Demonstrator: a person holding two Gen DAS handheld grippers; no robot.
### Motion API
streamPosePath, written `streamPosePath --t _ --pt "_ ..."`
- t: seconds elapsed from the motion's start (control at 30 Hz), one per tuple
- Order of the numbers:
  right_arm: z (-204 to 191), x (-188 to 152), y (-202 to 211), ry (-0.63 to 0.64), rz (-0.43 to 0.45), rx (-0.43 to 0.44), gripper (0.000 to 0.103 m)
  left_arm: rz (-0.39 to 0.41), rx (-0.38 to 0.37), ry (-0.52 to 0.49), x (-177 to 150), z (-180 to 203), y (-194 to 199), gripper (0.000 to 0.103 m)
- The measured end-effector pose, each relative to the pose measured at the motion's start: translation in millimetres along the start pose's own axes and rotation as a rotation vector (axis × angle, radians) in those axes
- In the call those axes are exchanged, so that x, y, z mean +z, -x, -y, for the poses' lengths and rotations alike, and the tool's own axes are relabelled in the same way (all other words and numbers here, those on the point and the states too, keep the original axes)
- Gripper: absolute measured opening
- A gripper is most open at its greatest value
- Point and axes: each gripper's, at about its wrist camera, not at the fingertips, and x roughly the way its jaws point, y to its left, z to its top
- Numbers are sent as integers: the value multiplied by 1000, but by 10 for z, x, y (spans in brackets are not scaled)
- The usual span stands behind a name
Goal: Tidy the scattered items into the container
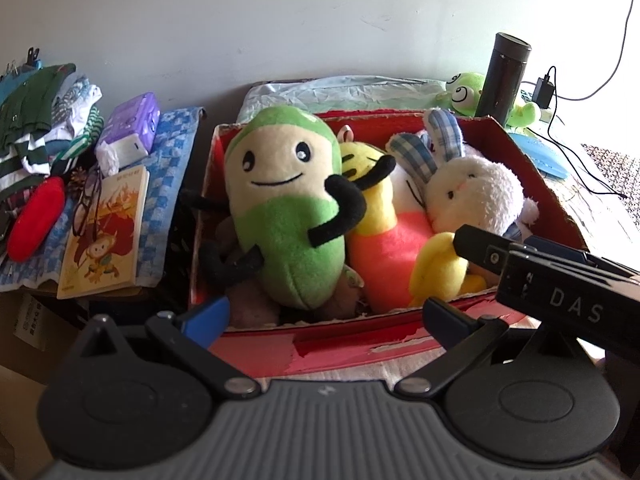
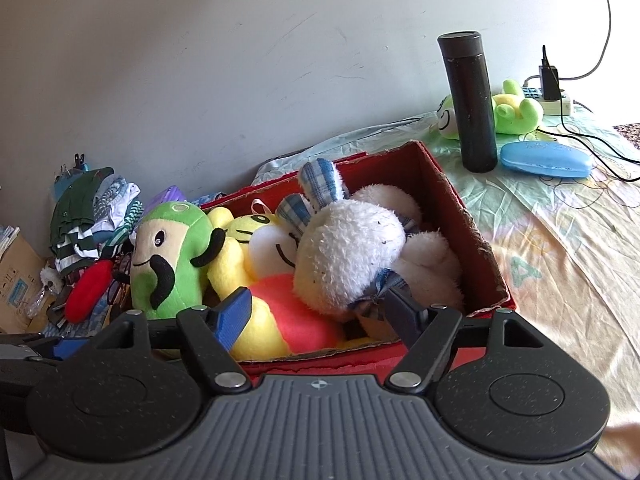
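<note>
Three plush toys point(image 1: 280, 208) in red box point(image 1: 400, 344)

A surface draped in a pale, crumpled printed sheet point(image 2: 540, 240) is carrying most of the things. A red cardboard box point(image 2: 476, 240) is sitting directly on it, torn along its rims. Behind the box's far right corner a tall black flask point(image 2: 472, 104) is standing upright, with a green frog plush point(image 2: 516, 114) lying just behind it and a blue glasses case point(image 2: 546, 159) lying just beside it. A white power strip point(image 2: 554, 100) is resting near the wall, and black cables point(image 2: 588, 148) are trailing across the sheet.
</note>
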Motion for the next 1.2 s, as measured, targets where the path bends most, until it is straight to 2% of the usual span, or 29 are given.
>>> streamPosePath --t 0.2,0.4,0.5,0.67,0.77,0.9,1.03,1.2 --pt "37 44 -33 40 -45 59 78 18 4 -4 -39 60 77 102" --pt "172 126 -8 29 -98 133 72 8 7 109 -43 28 133 102" --pt "252 164 76 27 -93 124 72 18 21 131 -27 81 206 102" --pt "381 250 272 80 -32 89 72 71 34 138 53 269 373 102" --pt "477 309 358 91 5 31 72 84 42 119 104 465 403 102" --pt "582 321 409 101 24 -123 72 96 73 74 114 779 345 102" --pt "842 311 425 44 -19 -233 73 115 95 30 96 1082 280 102" --pt "1142 307 473 -1 -46 -331 75 81 60 34 80 1339 143 102"
